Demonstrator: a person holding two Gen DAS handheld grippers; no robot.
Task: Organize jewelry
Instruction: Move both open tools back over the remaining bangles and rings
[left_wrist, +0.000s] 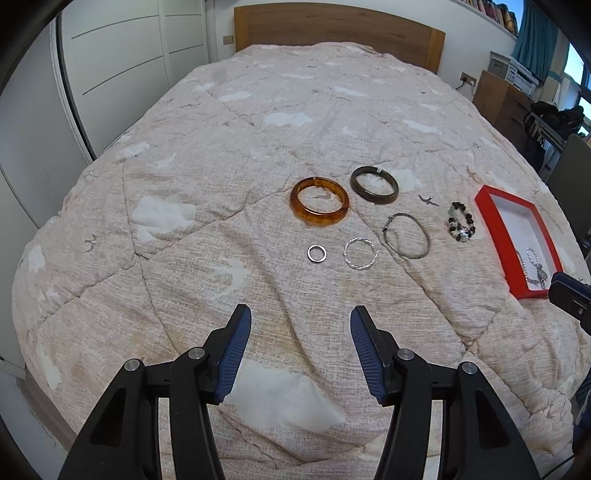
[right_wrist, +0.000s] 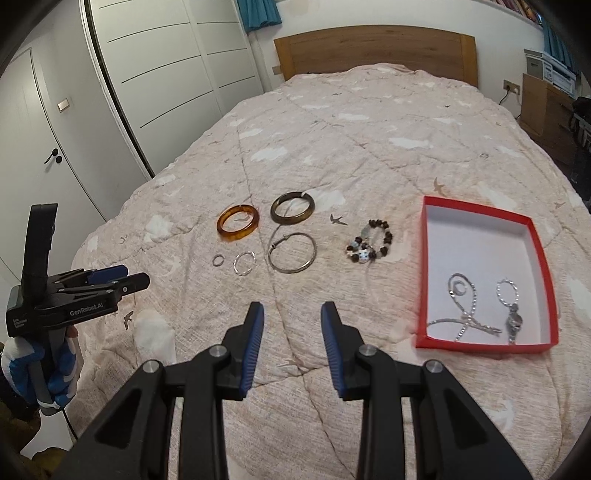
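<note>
Left gripper (left_wrist: 301, 319) and right gripper (right_wrist: 292, 314) both hang spread and empty above the pink quilt (left_wrist: 221, 147). Six pieces lie loose; the shallow red cardboard box (right_wrist: 480, 210) already holds chains. Risk: the small plain silver ring (left_wrist: 317, 253) may sink into soft fabric and slip the pads.

amber bangle (left_wrist: 319, 200) | dark bangle (left_wrist: 374, 184) flat on quilt | red box (right_wrist: 543, 258) holds chains (right_wrist: 467, 314)

The bed (right_wrist: 369, 155) carries an amber bangle (right_wrist: 238, 223), a dark bangle (right_wrist: 292, 208), a wire bangle (right_wrist: 292, 252), two small rings (right_wrist: 218, 260), a bead bracelet (right_wrist: 370, 246) and a red box (right_wrist: 484, 345).
</note>
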